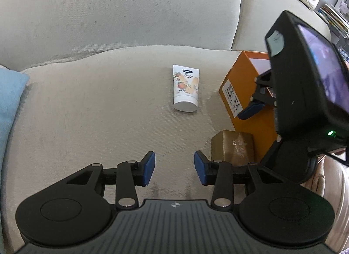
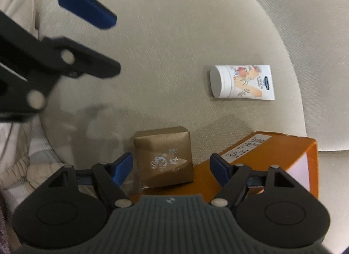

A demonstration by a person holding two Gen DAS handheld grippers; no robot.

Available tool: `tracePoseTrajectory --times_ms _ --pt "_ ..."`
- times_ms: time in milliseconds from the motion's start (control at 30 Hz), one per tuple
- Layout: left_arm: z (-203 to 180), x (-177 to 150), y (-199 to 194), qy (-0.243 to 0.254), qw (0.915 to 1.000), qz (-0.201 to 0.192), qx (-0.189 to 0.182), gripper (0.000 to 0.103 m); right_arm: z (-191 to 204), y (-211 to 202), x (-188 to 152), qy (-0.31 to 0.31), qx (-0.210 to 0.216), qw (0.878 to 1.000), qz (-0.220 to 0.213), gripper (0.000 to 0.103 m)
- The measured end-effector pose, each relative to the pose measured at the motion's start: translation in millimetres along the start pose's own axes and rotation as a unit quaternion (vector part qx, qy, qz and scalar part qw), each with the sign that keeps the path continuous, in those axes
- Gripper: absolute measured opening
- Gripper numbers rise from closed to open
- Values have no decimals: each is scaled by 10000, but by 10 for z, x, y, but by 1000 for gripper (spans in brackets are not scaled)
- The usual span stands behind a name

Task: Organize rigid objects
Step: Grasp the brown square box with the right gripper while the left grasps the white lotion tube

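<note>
Small gold foil-wrapped box: directly between wide-spread, empty right gripper pads, leaning on orange cardboard box. Left gripper: part-open, empty, beside it.

Around the white tube the sofa seat is left bare on three sides. On its fourth side the way is blocked by the orange box, and the small gold box is placed against that box.
</note>
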State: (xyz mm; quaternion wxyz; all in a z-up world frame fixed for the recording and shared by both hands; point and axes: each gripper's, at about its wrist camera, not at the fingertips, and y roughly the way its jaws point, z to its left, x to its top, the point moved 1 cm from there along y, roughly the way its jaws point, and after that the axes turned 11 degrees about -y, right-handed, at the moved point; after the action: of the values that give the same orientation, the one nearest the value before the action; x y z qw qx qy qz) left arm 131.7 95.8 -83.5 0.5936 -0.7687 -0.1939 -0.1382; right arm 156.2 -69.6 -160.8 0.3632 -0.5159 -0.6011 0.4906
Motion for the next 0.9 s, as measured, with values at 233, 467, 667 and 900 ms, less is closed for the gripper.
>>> tracePoseTrajectory --times_ms 233,467,667,900 --pt "42 -7 31 -72 9999 71 -43 48 -64 221 55 -90 344 9989 313 68" --pt "59 19 46 -124 9998 65 -141 48 -71 268 55 -28 510 9984 242 61" --pt "50 152 65 16 9997 -73 -214 48 -145 208 55 -2 280 9996 64 61" --pt "51 434 203 166 9993 -193 -290 56 -490 -8 43 228 -42 9992 -323 61"
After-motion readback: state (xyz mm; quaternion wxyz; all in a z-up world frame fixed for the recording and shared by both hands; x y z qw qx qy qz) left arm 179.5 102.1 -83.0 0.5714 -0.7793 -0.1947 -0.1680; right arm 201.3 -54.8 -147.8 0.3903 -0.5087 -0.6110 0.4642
